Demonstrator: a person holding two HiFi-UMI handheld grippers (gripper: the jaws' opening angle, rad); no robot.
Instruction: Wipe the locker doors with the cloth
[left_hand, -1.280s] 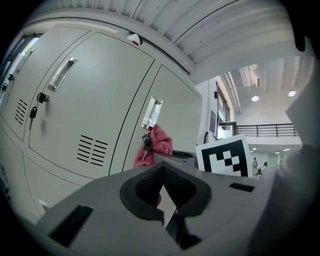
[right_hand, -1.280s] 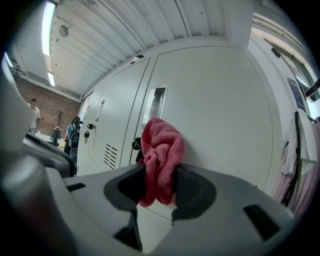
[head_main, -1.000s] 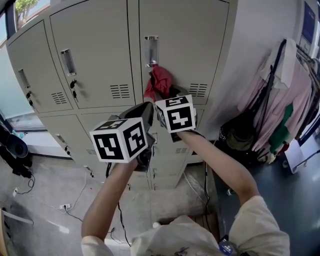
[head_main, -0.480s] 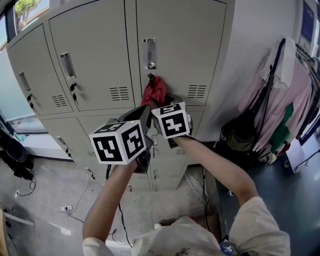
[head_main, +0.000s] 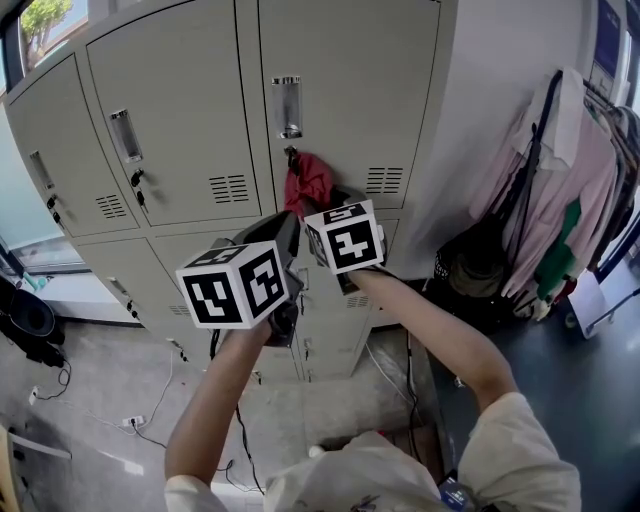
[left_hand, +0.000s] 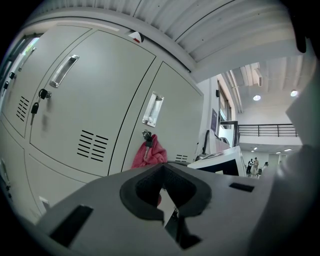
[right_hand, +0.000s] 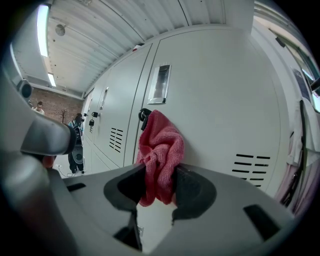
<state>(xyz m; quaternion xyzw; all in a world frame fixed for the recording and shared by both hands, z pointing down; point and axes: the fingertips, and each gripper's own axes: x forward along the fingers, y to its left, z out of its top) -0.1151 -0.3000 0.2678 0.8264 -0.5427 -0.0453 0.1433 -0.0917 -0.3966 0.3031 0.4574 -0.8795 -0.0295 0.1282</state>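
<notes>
Red cloth (head_main: 310, 178) sits against the upper locker door (head_main: 350, 90) ahead of the right gripper (head_main: 328, 203) in the head view, the left gripper view shows the left gripper (left_hand: 165, 192) all but closed on nothing, and the right gripper view shows jaws pinching that cloth, so wiping looks under way and next calls for a pressed sweep across the panel.

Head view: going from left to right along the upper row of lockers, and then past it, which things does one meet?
leftmost door's handle → middle door's handle → middle door's vent slots → red cloth → right door's vent slots → hanging clothes
</notes>
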